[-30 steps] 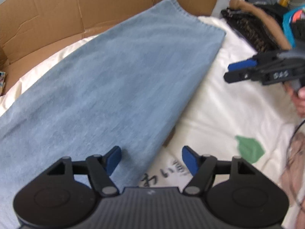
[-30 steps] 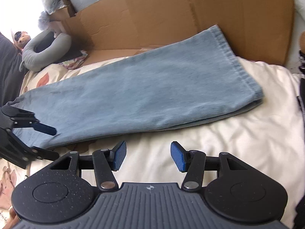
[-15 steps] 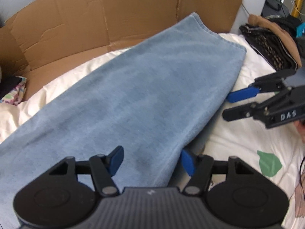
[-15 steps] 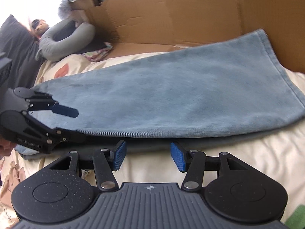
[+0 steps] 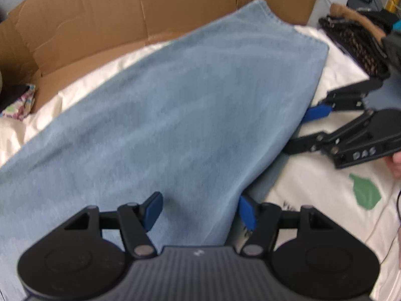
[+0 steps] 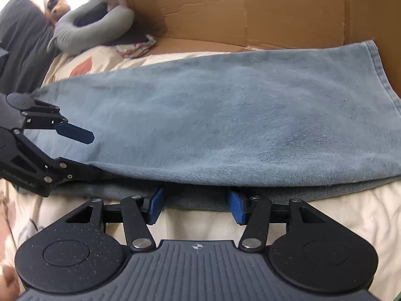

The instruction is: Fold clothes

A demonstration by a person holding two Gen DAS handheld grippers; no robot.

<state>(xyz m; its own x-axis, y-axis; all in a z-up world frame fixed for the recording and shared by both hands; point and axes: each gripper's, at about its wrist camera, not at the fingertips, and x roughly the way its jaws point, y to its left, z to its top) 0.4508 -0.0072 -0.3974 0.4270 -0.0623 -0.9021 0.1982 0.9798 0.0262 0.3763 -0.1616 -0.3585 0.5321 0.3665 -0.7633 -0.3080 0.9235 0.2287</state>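
Observation:
Light-blue jeans point(image 5: 190, 105) point(image 6: 225, 120), folded lengthwise, lie flat on a cream bedsheet point(image 6: 325, 215). My left gripper point(image 5: 200, 210) is open and straddles their long near edge: one finger sits over the denim, the other at the edge beside the sheet. From the right wrist view, the left gripper point(image 6: 94, 154) has its upper finger above the top layer and its lower finger tucked beneath it. My right gripper point(image 6: 196, 207) is open, its tips touching the same edge further along, just under the top layer's overhang. In the left wrist view the right gripper point(image 5: 299, 130) is at the denim's side.
A cardboard sheet point(image 5: 125, 20) point(image 6: 250, 12) stands behind the jeans. A grey neck pillow point(image 6: 95, 30) and a dark pillow point(image 6: 22, 45) lie at the far left. A pile of dark and brown clothes point(image 5: 356, 37) lies far right. A hand point(image 5: 396, 160) holds the right gripper.
Both grippers have come in to the jeans' long edge. The right one slid left along it until its tips reach the denim. The left one now straddles the edge.

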